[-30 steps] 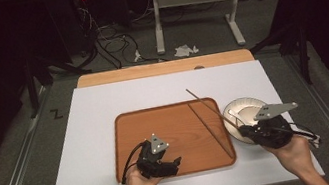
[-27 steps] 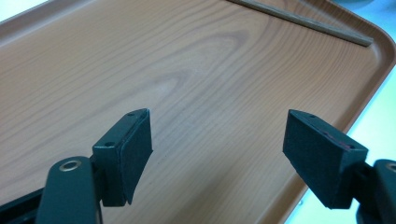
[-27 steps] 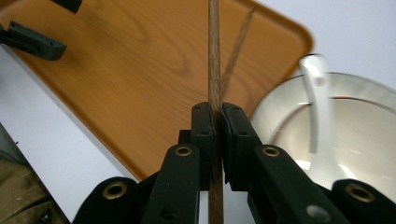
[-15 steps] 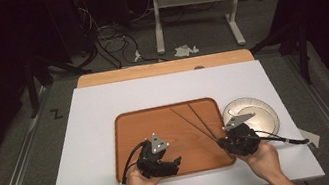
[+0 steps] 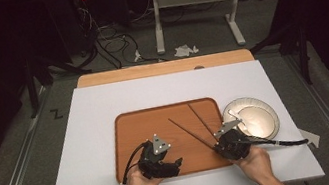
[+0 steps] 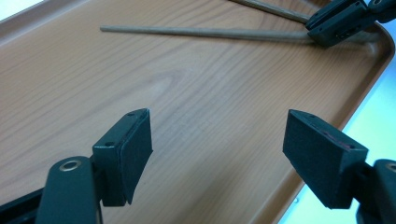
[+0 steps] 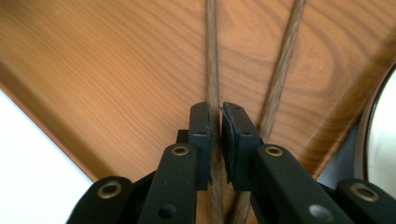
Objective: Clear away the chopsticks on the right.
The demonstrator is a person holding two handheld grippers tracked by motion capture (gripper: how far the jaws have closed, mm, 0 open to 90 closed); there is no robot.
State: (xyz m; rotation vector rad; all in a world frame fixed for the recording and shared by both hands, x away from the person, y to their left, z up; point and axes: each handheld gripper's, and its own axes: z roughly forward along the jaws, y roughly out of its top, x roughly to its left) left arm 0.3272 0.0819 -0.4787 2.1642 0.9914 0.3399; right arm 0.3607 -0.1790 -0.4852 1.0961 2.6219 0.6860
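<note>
right gripper (image 7: 215,126): jaws clamp one chopstick (image 7: 211,56) near tray (image 5: 133,128) right edge | stick runs straight ahead | left gripper (image 6: 217,144): wide, empty

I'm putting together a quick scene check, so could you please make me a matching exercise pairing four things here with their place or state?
Things:
1. left gripper
2. right gripper
3. plate
4. tray

Places or states:
A. on the white table cover, right of the tray
B. jaws wide apart, nothing between them
C. holds two chopsticks lying on its wood-grain floor
D. jaws close around one chopstick

Pairs: 1-B, 2-D, 3-A, 4-C
</note>
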